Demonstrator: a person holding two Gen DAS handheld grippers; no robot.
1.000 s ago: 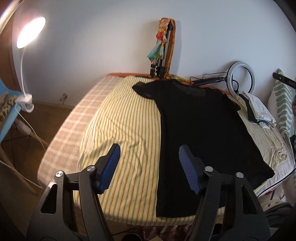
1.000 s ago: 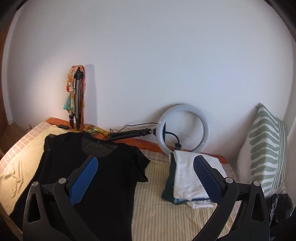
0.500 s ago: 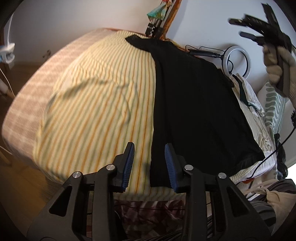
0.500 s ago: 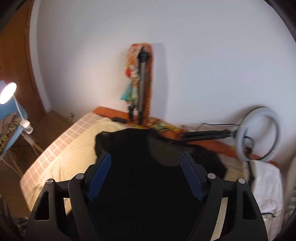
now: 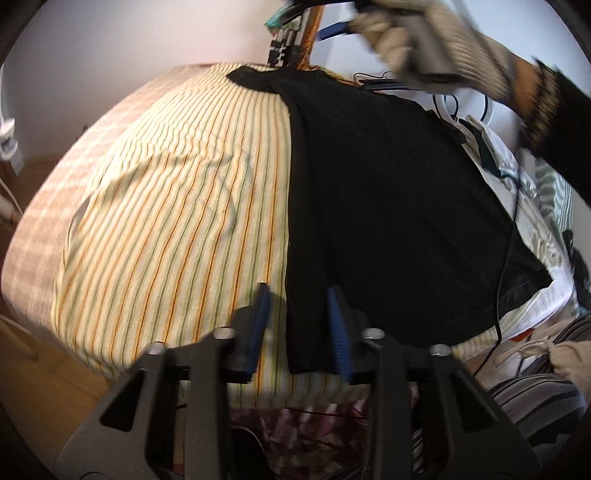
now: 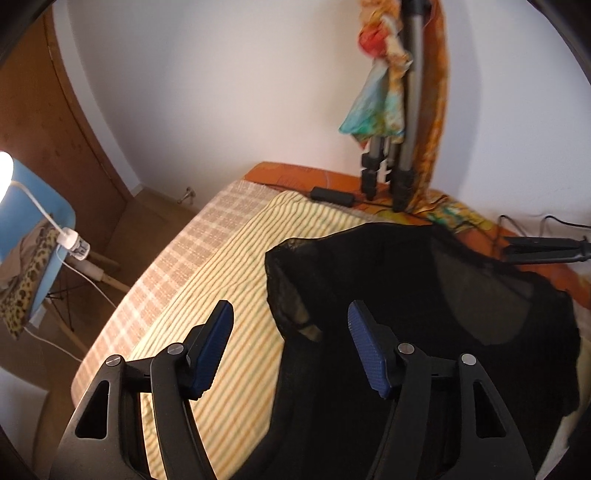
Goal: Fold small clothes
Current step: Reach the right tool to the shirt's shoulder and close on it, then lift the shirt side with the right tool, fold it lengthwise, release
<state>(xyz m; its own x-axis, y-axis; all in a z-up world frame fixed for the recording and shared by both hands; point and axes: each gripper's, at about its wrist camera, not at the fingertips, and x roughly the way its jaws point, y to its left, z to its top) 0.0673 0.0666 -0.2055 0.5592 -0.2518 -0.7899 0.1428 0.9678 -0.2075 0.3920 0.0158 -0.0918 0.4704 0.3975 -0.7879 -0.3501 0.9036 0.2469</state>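
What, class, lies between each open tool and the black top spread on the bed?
Nothing visible. The left tool straddles the black top's near left hem corner, and the right tool sits over its left sleeve, with only the striped sheet beside them.

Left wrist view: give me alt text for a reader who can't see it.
The open left claw straddles the near left hem corner of a black short-sleeved T-shirt lying flat on a yellow striped bedsheet. A gloved hand holding the other tool blurs across the top right.
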